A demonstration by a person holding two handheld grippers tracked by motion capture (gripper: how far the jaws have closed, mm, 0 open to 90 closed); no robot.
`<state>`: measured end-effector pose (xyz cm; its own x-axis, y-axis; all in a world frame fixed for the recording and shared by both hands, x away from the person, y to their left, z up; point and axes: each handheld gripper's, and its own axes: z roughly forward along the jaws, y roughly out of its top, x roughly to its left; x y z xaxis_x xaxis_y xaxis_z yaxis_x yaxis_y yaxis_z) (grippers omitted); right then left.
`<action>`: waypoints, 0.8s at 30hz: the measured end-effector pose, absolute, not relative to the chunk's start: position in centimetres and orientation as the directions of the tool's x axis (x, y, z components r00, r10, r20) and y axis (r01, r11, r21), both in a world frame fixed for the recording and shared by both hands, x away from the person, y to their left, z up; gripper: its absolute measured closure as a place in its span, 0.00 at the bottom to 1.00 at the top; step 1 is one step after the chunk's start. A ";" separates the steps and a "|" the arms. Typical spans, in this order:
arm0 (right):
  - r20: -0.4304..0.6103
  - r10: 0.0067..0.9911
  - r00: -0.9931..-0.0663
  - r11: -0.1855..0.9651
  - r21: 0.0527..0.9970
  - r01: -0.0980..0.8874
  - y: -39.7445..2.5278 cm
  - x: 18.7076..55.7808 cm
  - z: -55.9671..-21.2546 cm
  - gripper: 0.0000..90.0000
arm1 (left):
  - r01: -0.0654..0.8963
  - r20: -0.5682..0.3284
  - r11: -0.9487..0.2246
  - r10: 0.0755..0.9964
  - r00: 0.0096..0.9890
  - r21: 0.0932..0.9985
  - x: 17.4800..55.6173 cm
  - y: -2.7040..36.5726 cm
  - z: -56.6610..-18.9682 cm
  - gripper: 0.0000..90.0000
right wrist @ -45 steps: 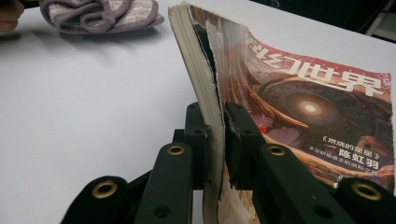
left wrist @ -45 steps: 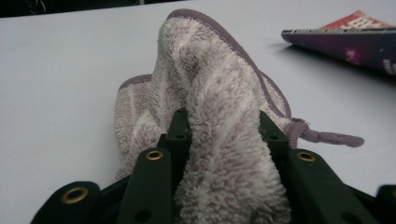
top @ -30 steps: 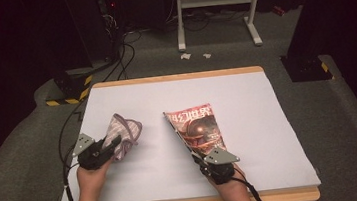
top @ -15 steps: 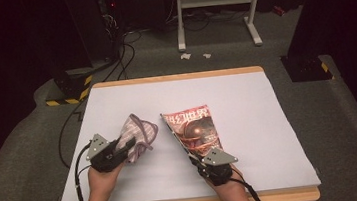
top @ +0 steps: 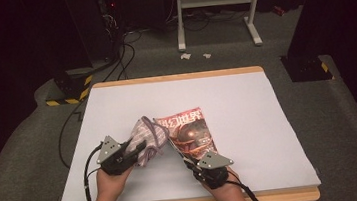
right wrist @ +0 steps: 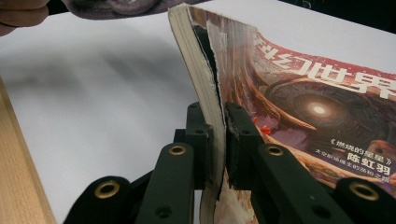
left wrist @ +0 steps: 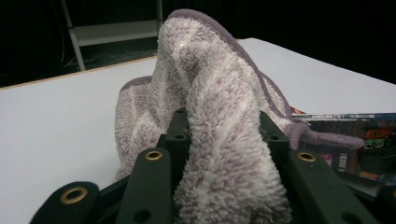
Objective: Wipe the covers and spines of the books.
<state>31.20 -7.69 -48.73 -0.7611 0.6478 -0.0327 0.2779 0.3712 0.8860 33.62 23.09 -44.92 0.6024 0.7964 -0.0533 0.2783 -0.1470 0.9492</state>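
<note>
High view showed my left gripper (top: 139,148) clamped on a fluffy lilac-and-white striped towel (top: 146,139), bunched and lifted above the white counter (top: 247,103), its far edge draping onto the glossy reddish-brown magazine (top: 192,134). My right gripper (top: 188,161) was closed on that magazine's near edge, tilting it up. Right gripper view had both jaws pinching the worn paper spine (right wrist: 205,84).
</note>
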 end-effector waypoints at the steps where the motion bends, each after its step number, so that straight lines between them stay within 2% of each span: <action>1: -0.033 0.647 -0.762 0.373 0.885 0.278 -7.7 31.2 -48.8 0.91 | 0.277 -0.054 -0.146 0.795 0.604 0.950 33.6 23.0 -44.9 0.72; 24: -0.025 0.644 -0.764 0.366 0.888 0.280 -7.8 31.3 -48.7 0.91 | 0.228 -0.046 -0.159 0.718 0.695 0.961 32.0 19.3 -43.7 0.72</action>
<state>31.31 -7.80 -48.69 -0.7645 0.6442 -0.0246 0.2797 0.3658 0.8877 31.96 19.27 -43.67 0.6947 0.7178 -0.0460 0.2277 -0.1588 0.9607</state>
